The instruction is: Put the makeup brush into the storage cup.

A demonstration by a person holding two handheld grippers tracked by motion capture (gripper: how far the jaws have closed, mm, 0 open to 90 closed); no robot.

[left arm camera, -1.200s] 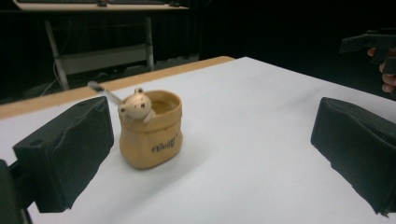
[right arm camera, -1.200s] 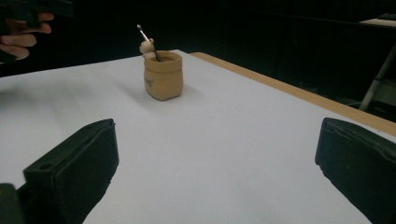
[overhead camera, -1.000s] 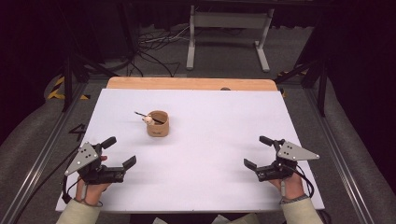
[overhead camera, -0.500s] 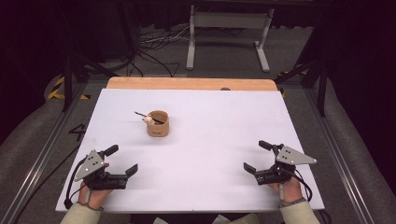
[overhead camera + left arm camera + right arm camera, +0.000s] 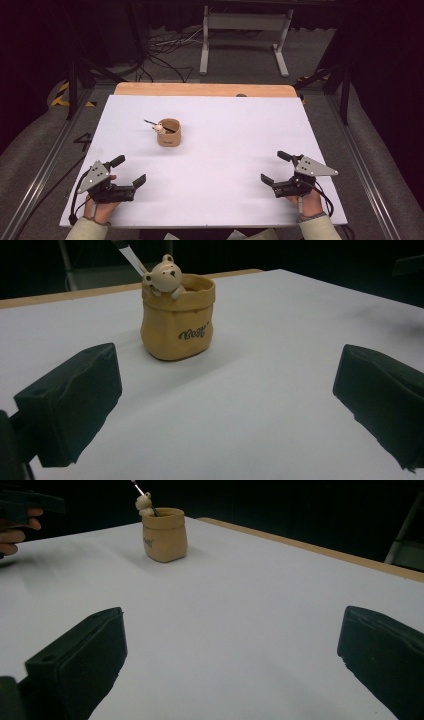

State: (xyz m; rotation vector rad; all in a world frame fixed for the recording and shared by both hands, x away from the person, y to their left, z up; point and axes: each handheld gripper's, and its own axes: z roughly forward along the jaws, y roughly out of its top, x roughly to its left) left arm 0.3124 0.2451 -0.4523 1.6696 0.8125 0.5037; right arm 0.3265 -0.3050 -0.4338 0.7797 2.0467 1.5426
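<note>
The left gripper point(image 5: 131, 172) and right gripper point(image 5: 272, 167) were found low at the near edge of the desk point(image 5: 240, 130), fingers spread, nothing held. The bear-trimmed pot point(image 5: 169, 132), a thin stick inside, stood untouched at far left. No handling was judged begun; approach and grasp remained.

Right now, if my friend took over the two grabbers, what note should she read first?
Left gripper: open, holding nothing, low over the near left of the white table.
Right gripper: open, holding nothing, near right.
The tan bear pot stands upright, left of the middle, with a thin stick leaning out of it.
Done: nothing touched yet, by the look of it.
Left: reach the pot, probably with the left gripper, which is nearer.
</note>
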